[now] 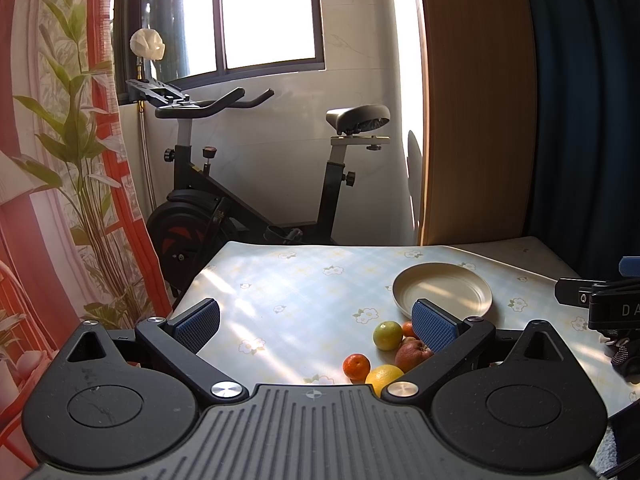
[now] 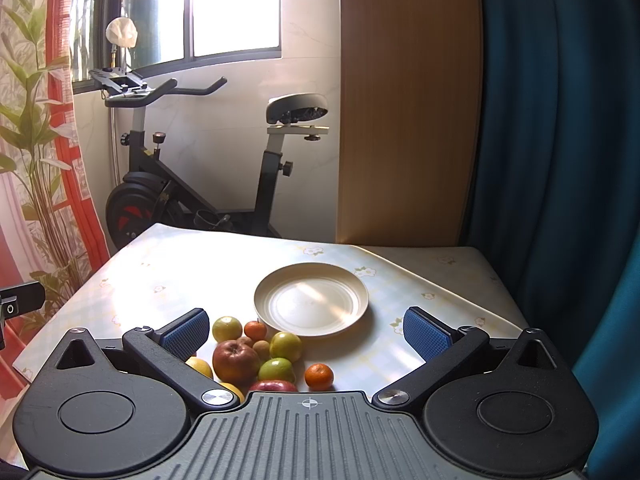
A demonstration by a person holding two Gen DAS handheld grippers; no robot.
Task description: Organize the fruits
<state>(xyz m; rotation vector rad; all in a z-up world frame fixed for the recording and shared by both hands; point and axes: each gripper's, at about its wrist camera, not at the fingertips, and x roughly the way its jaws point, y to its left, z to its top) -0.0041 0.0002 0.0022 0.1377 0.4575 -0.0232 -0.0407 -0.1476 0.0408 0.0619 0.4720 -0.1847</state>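
A pile of fruit lies on the table in front of an empty cream plate [image 2: 311, 300] [image 1: 442, 288]. In the right wrist view I see a dark red apple [image 2: 235, 361], green fruits [image 2: 285, 346] [image 2: 277, 370], a yellow-green one [image 2: 226, 328], small oranges [image 2: 319, 376] [image 2: 255, 330], a lemon [image 2: 200, 366] and a second red apple [image 2: 273, 386]. My right gripper [image 2: 306, 334] hangs open above the pile's right side. My left gripper [image 1: 316, 326] is open too, left of the fruit, with a green fruit [image 1: 387, 335], an orange [image 1: 356, 366] and a lemon [image 1: 384, 376] near its right finger.
The table [image 2: 168, 272] has a pale floral cloth. An exercise bike [image 2: 192, 160] stands behind its far edge, a plant and red-patterned curtain [image 1: 72, 160] on the left, a wooden panel [image 2: 408, 100] and blue curtain [image 2: 560, 140] on the right. The right gripper's body [image 1: 600, 304] shows in the left wrist view.
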